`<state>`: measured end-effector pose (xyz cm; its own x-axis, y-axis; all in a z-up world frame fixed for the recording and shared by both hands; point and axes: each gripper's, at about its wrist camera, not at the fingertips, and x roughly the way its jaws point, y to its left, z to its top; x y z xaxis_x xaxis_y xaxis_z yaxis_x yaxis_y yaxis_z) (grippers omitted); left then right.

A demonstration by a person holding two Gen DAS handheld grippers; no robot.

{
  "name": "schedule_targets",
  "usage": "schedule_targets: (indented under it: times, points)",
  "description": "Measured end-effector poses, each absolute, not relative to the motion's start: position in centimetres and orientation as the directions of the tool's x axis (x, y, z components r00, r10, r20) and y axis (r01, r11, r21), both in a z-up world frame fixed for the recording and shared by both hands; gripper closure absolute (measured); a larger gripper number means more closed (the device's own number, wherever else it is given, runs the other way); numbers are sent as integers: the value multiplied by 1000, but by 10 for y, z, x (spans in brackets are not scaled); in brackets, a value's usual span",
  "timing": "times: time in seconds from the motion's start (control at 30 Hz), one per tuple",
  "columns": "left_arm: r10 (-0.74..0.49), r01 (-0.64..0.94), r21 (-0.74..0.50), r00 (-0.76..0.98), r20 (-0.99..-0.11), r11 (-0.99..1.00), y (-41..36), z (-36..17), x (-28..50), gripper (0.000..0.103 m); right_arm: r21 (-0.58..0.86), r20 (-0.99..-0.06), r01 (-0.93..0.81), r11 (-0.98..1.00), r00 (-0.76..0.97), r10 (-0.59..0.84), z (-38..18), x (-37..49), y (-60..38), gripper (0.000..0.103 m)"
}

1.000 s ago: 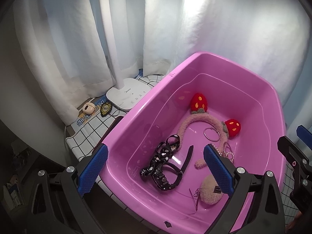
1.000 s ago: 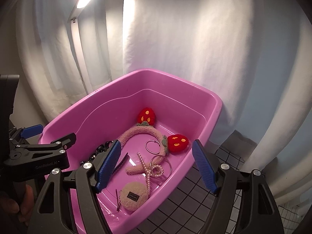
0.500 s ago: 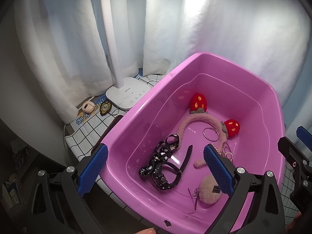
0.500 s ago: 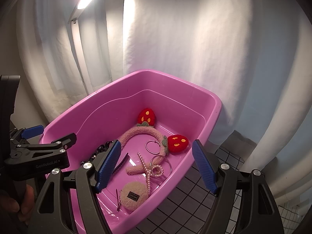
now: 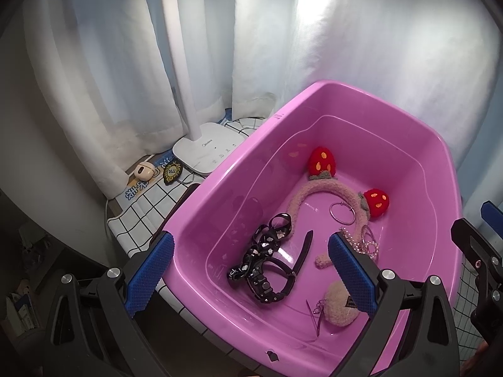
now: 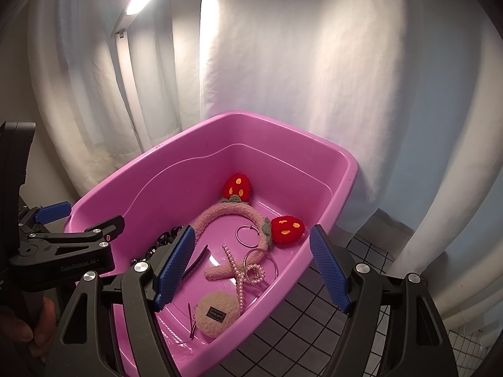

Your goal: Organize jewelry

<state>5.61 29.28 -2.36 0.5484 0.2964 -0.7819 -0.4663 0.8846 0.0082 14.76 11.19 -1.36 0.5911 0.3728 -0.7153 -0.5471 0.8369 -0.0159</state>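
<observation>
A pink plastic bin [image 5: 220,172] [image 6: 349,169] holds the jewelry. Inside lie a fuzzy pink headband with two red strawberries [image 5: 314,188] [image 6: 226,212], a silver hoop [image 5: 330,212], a pearl string [image 6: 234,264], a round fuzzy clip [image 5: 341,308] [image 6: 215,314], a black watch [image 5: 261,282], a black patterned strap [image 5: 267,242] and a black hair clip [image 5: 303,251]. My left gripper [image 5: 251,270] hovers open above the bin's near left corner, holding nothing. My right gripper [image 6: 253,267] hovers open over the near right side, also holding nothing.
The bin rests on a black-and-white checked cloth [image 5: 147,207] [image 6: 371,257]. Left of the bin stand a white lamp base [image 5: 209,146], an earbud case [image 5: 143,169] and a dark badge [image 5: 172,171]. White curtains hang close behind. A hand [image 6: 19,330] grips the left gripper's handle.
</observation>
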Motion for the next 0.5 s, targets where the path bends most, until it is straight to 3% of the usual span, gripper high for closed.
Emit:
schedule_targets:
  times: [0.5]
  points:
    - [301, -469, 10, 550, -779, 883, 291, -24, 55, 6, -18, -715, -548, 836, 591, 372, -14, 146, 111, 31]
